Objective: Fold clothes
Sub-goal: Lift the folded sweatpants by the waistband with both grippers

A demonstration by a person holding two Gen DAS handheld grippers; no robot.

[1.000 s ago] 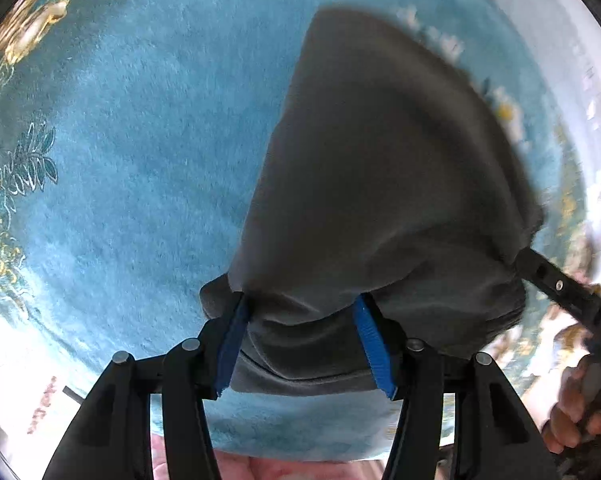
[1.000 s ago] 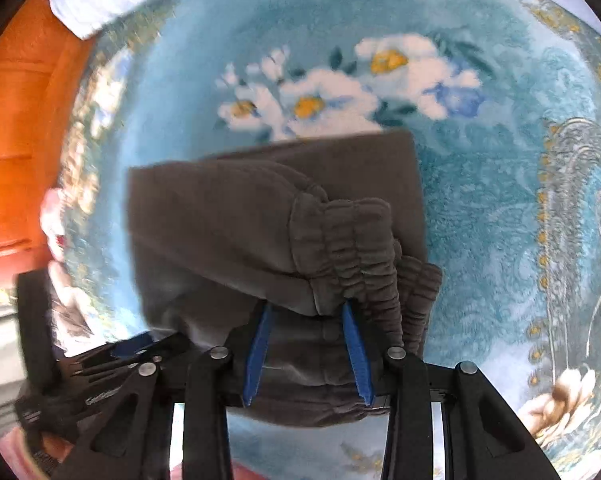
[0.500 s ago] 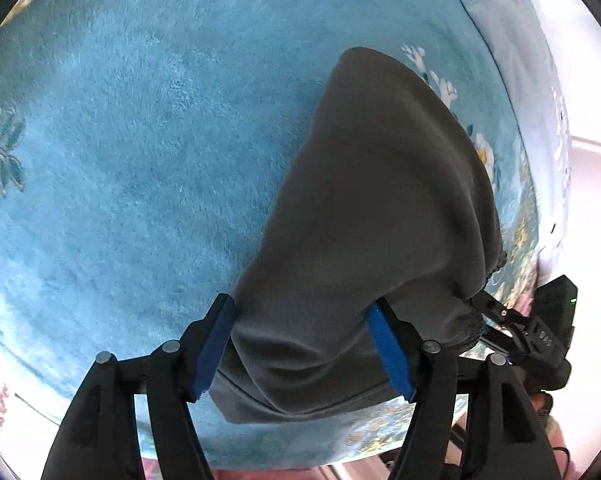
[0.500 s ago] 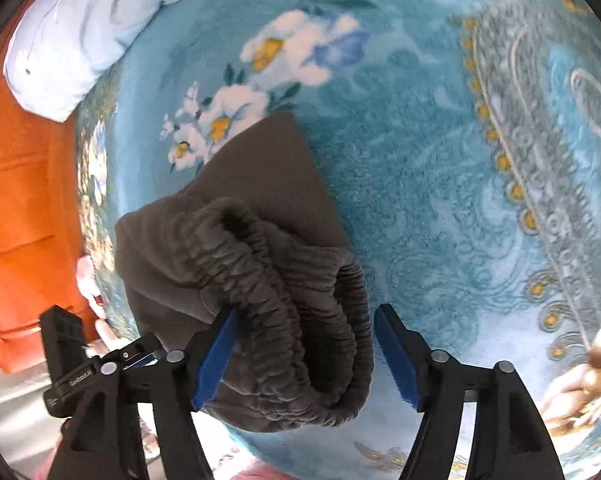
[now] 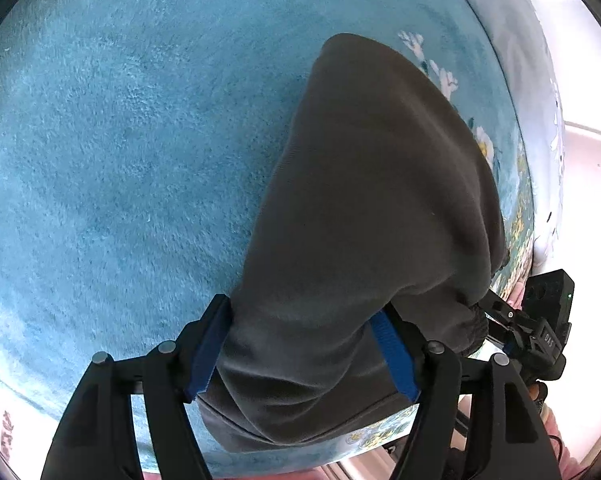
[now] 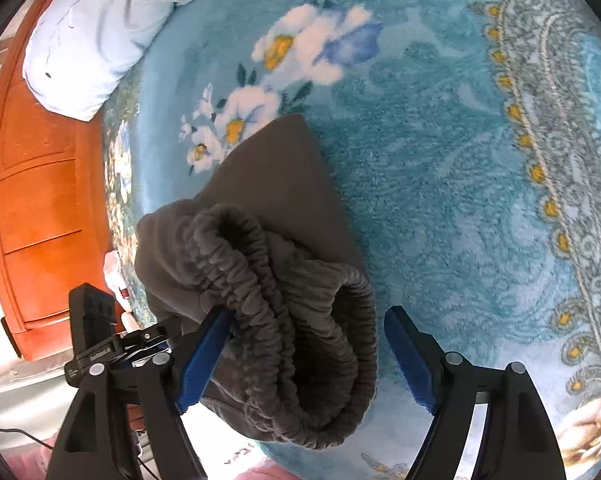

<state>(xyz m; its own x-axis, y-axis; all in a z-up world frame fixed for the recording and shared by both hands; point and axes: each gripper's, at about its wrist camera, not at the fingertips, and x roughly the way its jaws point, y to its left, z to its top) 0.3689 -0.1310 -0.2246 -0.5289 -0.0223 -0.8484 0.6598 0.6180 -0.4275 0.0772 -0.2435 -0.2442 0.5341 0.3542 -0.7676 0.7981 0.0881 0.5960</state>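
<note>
A dark grey pair of sweatpants (image 5: 372, 200) lies folded on a teal blanket (image 5: 120, 140). In the left wrist view my left gripper (image 5: 304, 344) is open, its blue pads (image 5: 206, 352) straddling the near end of the fabric. In the right wrist view the pants' gathered elastic waistband (image 6: 284, 320) bulges toward me. My right gripper (image 6: 308, 356) is open wide, jaws either side of the waistband, the right pad (image 6: 408, 360) clear of the cloth. The right gripper also shows in the left wrist view (image 5: 532, 320).
The teal blanket carries white and blue flowers (image 6: 300, 48) and a grey paisley border with yellow dots (image 6: 540, 160). A pale blue pillow (image 6: 100, 24) lies at the far left corner. An orange wooden cabinet (image 6: 36, 200) stands beside the bed. The left gripper appears in the right wrist view (image 6: 100, 344).
Both grippers have opened and let go of the pants. The pants' near end has dropped onto the blanket. Both cameras have pulled back and tilted.
</note>
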